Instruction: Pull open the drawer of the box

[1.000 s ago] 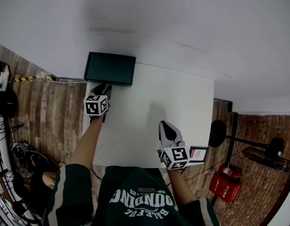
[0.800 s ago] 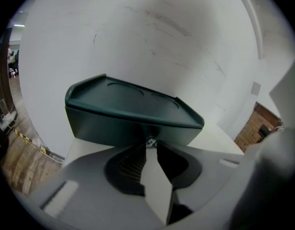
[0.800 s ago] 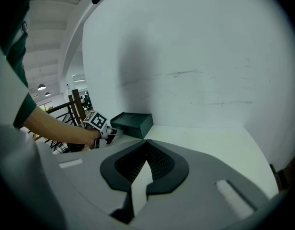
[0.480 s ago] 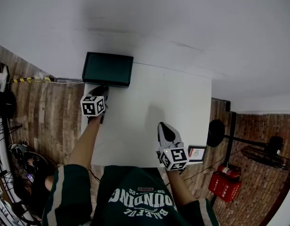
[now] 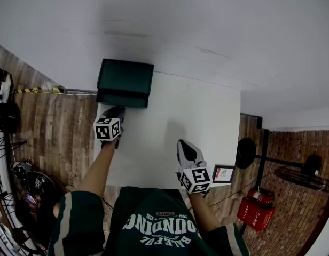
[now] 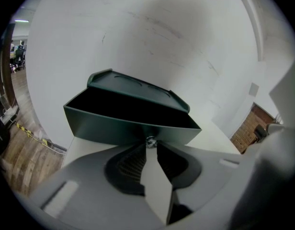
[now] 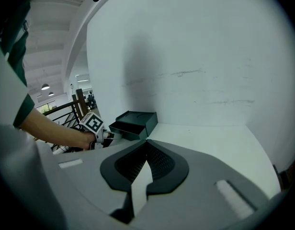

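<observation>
A dark green box (image 5: 125,74) stands at the far left corner of the white table (image 5: 202,116), against the wall. Its drawer (image 5: 123,97) is slid partly out toward me and looks dark inside (image 6: 123,110). My left gripper (image 5: 117,110) has just been closing, and its jaws are shut on the small metal knob (image 6: 150,140) at the middle of the drawer front. In the right gripper view the box (image 7: 141,118) and the left gripper's marker cube (image 7: 93,123) sit at far left. My right gripper (image 5: 182,144) hovers near the table's front edge, shut and holding nothing.
A wooden floor (image 5: 57,127) lies left of the table. At the right stand a small framed card (image 5: 225,174), a black fan (image 5: 308,175) and a red fire extinguisher (image 5: 255,207). A white wall (image 5: 207,25) backs the table.
The drawer has come out of the box toward me, and the left gripper has drawn back with it. The right gripper has stayed in place.
</observation>
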Motion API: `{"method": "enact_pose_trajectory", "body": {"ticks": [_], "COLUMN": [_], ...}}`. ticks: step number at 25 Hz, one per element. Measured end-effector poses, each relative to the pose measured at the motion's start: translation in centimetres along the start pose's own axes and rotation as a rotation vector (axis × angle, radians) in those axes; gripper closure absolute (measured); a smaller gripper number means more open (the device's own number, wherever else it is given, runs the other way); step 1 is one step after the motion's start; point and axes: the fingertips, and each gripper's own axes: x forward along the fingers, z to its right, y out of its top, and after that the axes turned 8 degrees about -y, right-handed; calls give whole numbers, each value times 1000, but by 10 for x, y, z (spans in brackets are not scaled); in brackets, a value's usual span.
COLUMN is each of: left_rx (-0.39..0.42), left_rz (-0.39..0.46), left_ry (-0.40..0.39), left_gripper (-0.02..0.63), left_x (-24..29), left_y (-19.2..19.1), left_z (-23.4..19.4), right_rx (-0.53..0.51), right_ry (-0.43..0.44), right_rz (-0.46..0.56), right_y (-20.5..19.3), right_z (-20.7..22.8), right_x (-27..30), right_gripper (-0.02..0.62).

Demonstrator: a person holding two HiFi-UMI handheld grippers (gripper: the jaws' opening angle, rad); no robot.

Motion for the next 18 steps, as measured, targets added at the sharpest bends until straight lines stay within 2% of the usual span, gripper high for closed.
{"method": "enact_pose_trajectory", "body": {"ticks": [18], "left_rx": [-22], "left_rz": [-45], "left_ry": [-10], "left_gripper": [479], "left_x": [-37], "left_y": [-44], "left_z": [17], "right_rx": [-13], "right_ry": [-5], "right_rz": [34], "right_y": [-4], "right_z": [-4], "right_x": [-20], "right_gripper": [594]}}
